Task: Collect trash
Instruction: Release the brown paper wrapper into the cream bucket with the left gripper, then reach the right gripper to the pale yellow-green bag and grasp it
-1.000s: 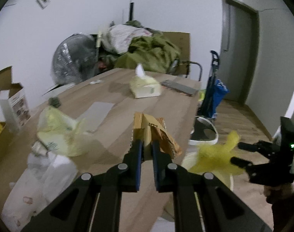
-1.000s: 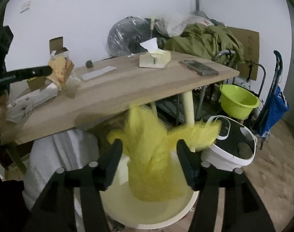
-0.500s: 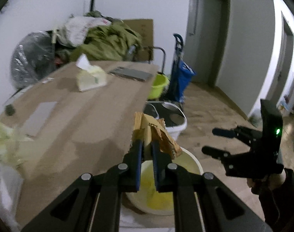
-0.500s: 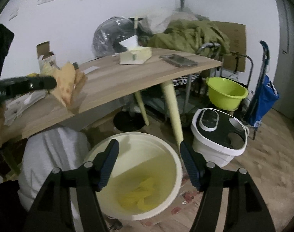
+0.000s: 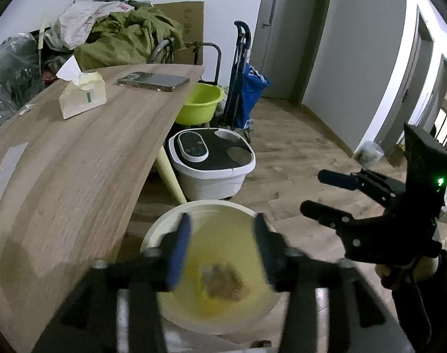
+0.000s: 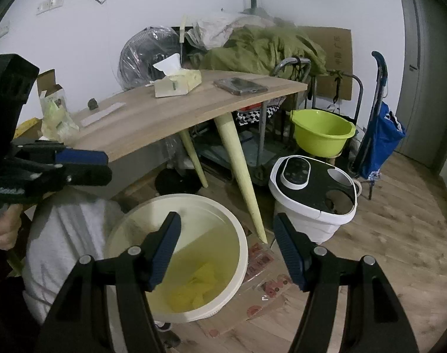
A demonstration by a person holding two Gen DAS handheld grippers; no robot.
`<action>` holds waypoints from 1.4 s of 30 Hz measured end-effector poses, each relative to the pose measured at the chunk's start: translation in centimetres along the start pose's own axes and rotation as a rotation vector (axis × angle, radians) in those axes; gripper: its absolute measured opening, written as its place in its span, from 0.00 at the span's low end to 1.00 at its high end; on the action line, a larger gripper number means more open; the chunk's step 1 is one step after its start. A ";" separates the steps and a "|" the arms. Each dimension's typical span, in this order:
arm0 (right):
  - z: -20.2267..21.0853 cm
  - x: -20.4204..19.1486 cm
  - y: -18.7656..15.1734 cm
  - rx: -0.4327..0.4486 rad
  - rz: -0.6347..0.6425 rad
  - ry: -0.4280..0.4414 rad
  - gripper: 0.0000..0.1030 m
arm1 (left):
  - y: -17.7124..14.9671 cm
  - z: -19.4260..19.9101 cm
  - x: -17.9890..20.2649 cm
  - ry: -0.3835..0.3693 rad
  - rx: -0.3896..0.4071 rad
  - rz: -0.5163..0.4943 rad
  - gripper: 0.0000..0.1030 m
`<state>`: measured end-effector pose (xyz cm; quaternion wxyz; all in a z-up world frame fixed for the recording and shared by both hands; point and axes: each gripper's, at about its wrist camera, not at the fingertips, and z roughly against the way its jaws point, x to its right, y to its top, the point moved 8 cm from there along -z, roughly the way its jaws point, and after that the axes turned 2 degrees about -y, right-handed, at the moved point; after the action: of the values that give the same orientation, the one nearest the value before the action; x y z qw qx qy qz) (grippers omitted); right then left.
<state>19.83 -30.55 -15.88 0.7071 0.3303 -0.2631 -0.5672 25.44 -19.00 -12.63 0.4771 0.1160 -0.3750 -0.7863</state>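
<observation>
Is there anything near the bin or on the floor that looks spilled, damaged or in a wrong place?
Nothing looks spilled. The only odd thing is the flattened cardboard on the floor, partly under the white bin. The yellow bag and brown wrapper are inside the bin.

White walls (image 6: 76, 44) and a wood floor (image 6: 400, 220); a wooden table (image 6: 170, 111) stands ahead-left of the fingers, a grey door (image 5: 285, 29) beyond.

We are in a lived-in home room: behind the wooden table (image 6: 176, 111) lie piled clothes (image 6: 261, 50), beside it a foot bath (image 6: 311, 194), green basin (image 6: 323, 132) and shopping trolley (image 6: 379, 129).
</observation>
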 end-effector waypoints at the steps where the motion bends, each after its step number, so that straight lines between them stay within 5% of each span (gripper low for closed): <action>1: 0.0 -0.1 0.1 0.000 0.003 0.000 0.62 | 0.1 0.3 -0.2 -0.005 0.010 0.007 0.53; 15: -0.3 -5.6 3.0 0.029 0.099 0.067 0.62 | -0.3 7.1 -4.4 0.072 0.160 0.083 0.60; 42: -3.7 -23.7 9.0 0.067 0.354 0.360 0.62 | -8.9 22.6 -17.8 0.435 0.327 0.380 0.63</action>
<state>23.07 -5.54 -11.32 0.8195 0.3982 -0.2055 -0.3573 16.53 9.03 -6.35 0.6592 0.2842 -0.4005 -0.5695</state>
